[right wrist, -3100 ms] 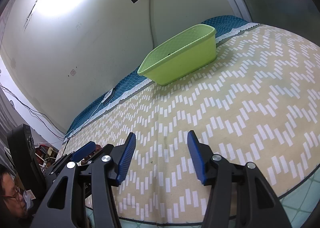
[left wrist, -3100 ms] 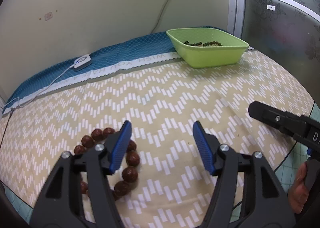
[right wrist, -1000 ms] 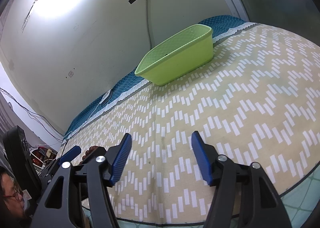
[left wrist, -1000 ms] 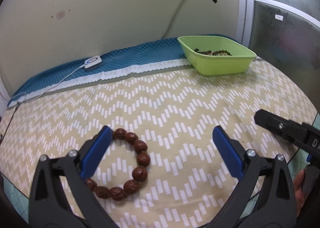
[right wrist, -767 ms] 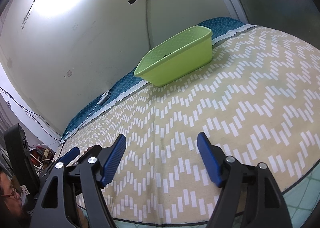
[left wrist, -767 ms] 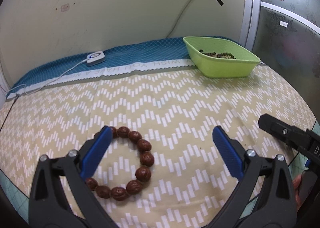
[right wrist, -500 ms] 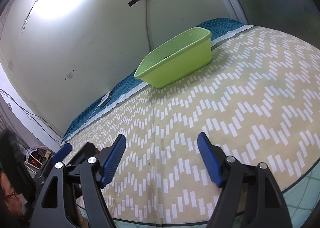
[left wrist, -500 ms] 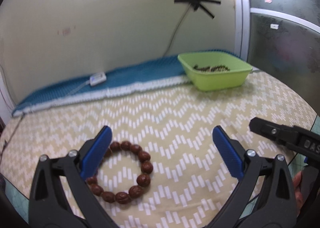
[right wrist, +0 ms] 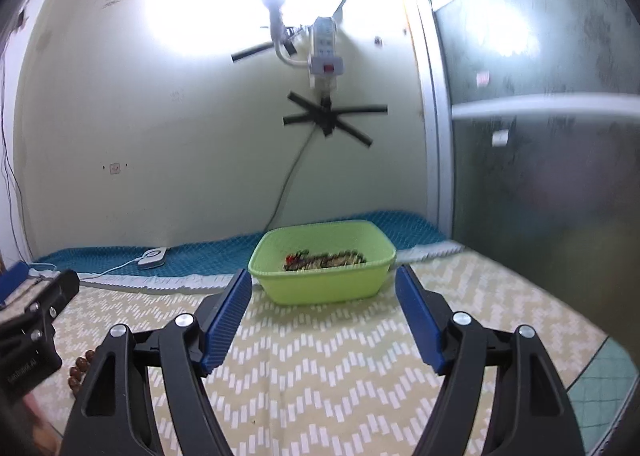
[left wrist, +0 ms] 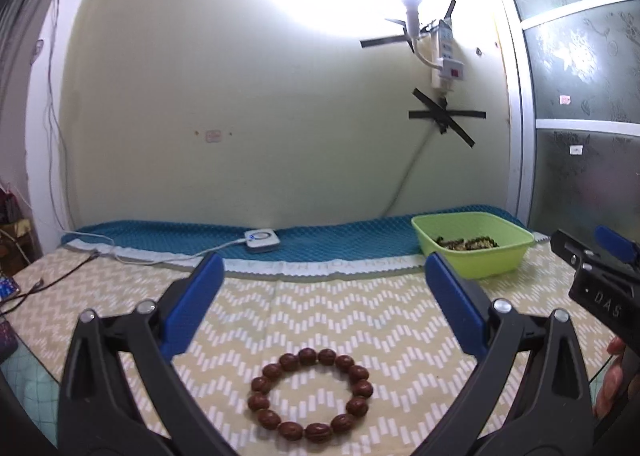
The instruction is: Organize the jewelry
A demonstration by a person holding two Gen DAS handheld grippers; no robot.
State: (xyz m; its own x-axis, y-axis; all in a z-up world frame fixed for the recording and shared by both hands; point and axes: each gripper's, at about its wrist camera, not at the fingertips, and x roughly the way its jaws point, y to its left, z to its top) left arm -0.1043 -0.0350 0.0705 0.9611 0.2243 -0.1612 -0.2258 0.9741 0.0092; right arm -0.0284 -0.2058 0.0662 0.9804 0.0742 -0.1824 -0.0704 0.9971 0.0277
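Observation:
A brown bead bracelet lies in a ring on the zigzag-patterned cloth, below and between the fingers of my left gripper, which is wide open, empty and raised above it. A few of its beads show in the right wrist view. A green basket with several beaded pieces inside stands at the back right; it also shows in the right wrist view. My right gripper is open and empty, pointing at the basket.
A white controller with a cable lies on the blue mat along the back wall. A power strip hangs on the wall. A glass door stands at the right. The cloth's edge meets a green cutting mat.
Both grippers have tilted up and pulled back. The left one opened wider and the bracelet now lies centred between its fingers. The right one swung to face the basket.

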